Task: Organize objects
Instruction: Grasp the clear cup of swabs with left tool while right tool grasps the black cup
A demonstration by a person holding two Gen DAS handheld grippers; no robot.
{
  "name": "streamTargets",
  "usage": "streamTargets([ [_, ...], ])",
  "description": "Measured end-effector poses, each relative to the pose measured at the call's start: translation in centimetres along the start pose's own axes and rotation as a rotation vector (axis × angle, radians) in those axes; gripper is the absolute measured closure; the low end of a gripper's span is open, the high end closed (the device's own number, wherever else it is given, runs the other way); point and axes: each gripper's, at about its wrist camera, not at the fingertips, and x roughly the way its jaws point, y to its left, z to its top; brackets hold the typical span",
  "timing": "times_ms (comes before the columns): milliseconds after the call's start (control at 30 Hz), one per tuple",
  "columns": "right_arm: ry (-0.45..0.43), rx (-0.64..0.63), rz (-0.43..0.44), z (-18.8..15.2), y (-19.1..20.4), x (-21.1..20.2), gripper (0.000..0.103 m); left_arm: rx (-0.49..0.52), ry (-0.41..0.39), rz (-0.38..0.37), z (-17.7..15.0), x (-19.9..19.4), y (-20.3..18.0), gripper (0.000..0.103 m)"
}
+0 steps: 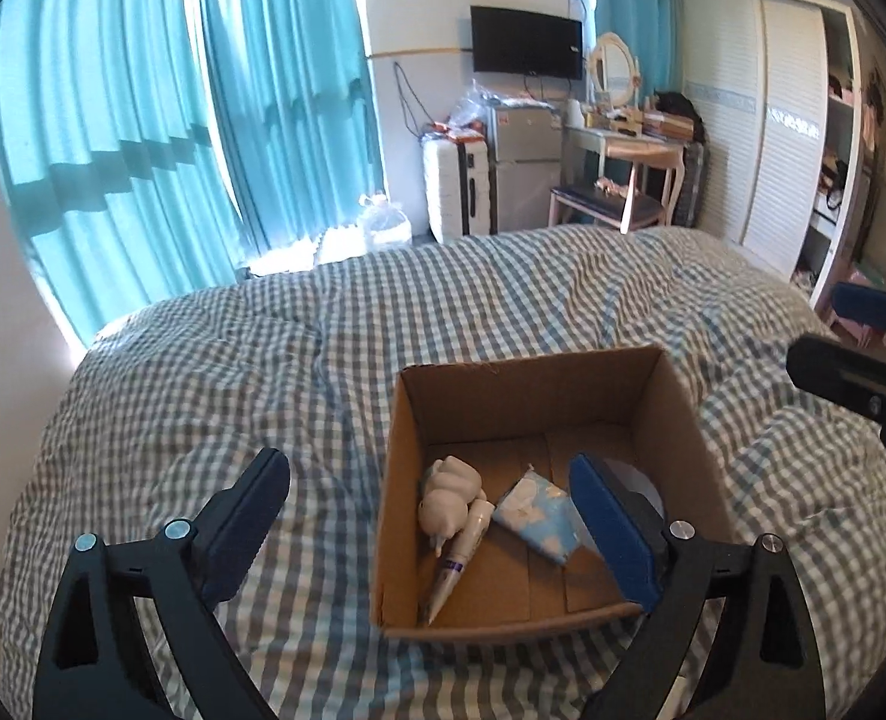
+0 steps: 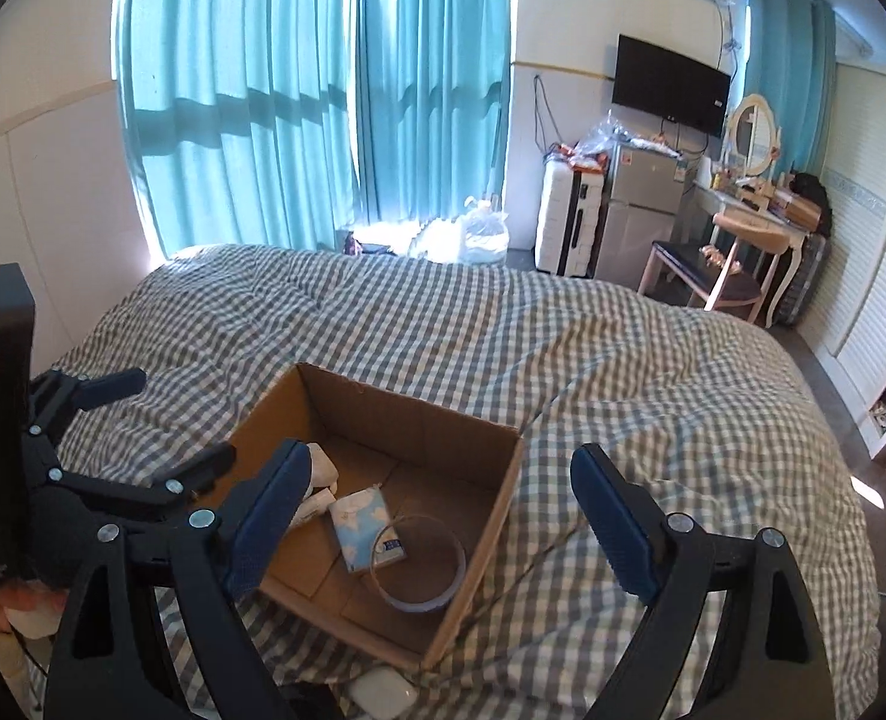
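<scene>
An open cardboard box (image 1: 670, 420) sits on the checked bed cover; it also shows in the right wrist view (image 2: 490, 516). Inside lie a white figurine (image 1: 448, 495), a white tube (image 1: 457, 564), a blue-and-white tissue pack (image 1: 535, 510) and, in the right wrist view, a clear tape roll (image 2: 443, 594) partly over the tissue pack (image 2: 362, 525). My left gripper (image 1: 431, 516) is open and empty above the box's near side. My right gripper (image 2: 443, 504) is open and empty above the box. The left gripper (image 2: 137, 420) shows at the left of the right wrist view.
The checked bed cover (image 1: 263, 360) fills the foreground. Blue curtains (image 1: 143, 120), a white suitcase (image 1: 457, 192), a small fridge (image 1: 526, 168), a dressing table (image 1: 634, 144) and a wardrobe (image 1: 760, 120) stand beyond. A white object (image 2: 383, 693) lies by the box's near corner.
</scene>
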Motion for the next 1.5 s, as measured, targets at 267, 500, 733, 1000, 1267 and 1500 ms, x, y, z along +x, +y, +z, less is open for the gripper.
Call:
streamTargets([
  [267,-0.041,-0.018,0.006,-5.1,1.3,-7.3,0.014,-0.040,-0.013,0.017,-3.1,-6.7,0.4,0.006],
  [500,-0.037,-0.027,-0.002,-11.2,2.5,-9.6,0.014,-0.129,0.031,0.022,-8.7,-8.8,0.0,0.006],
  [733,0.054,0.015,0.021,-16.4,2.4,-7.1,0.014,-0.173,0.159,-0.029,-14.6,-6.2,-1.4,0.006],
  [1000,0.109,0.058,0.010,-18.3,1.6,-4.8,0.014,-0.056,0.288,-0.117,-19.4,-2.8,-6.1,0.006],
  [1267,0.128,0.077,0.008,-18.8,1.6,-4.2,0.014,-0.066,0.323,-0.165,-21.1,-1.5,-7.5,0.013],
  [1500,0.126,0.076,0.011,-18.9,1.9,-4.4,0.014,-0.123,0.296,-0.194,-20.8,-2.4,-6.1,0.024],
])
